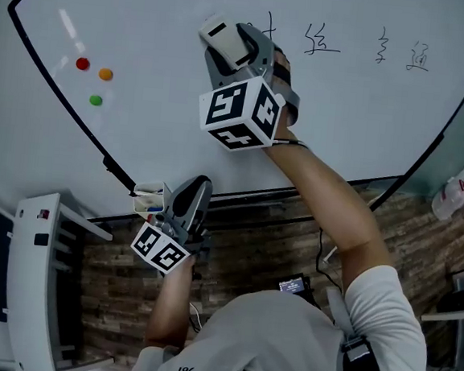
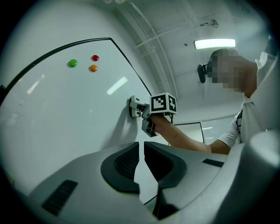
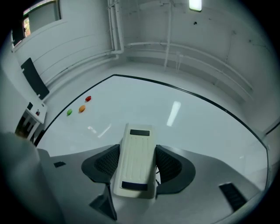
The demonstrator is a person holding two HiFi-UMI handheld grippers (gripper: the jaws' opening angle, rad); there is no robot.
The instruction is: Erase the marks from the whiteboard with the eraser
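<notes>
Nearest the head camera, a white short-sleeved shirt (image 1: pixel 308 333) is being worn by the person, and it is filling the view from 5 to 6 o'clock. Most of the rest is being taken up by the large white whiteboard with a thin black frame (image 1: pixel 149 20), which is spreading from 9 o'clock over 12 to 3 o'clock. A brown brick-patterned wall (image 1: pixel 251 247) is being shown below it.

The bare right forearm (image 1: pixel 328 197) is being stretched from 5 o'clock up toward the centre. The grey right gripper (image 1: pixel 232 43), with its black-and-white marker cube (image 1: pixel 240 113), is being held against the board just above centre, toward 12 o'clock. Its jaws are being clamped on the long sides of the white rectangular plastic eraser with a dark bar at each end (image 3: pixel 136 157). In the left gripper view that eraser is being pressed flat against the board face.

The grey left gripper (image 1: pixel 192 193) is being held lower, toward 7 o'clock of centre, at the board's dark bottom ledge (image 1: pixel 251 198). Its jaws are being drawn together to a thin slit, with nothing between them.

Black handwritten marks (image 1: pixel 321 41) are being displayed in a row from 12 to 2 o'clock, the leftmost one just beside the right gripper. A small round red magnet (image 1: pixel 82 64), an orange magnet (image 1: pixel 105 73) and a green magnet (image 1: pixel 96 100) are being shown clustered at 10 o'clock, well apart from the eraser.
</notes>
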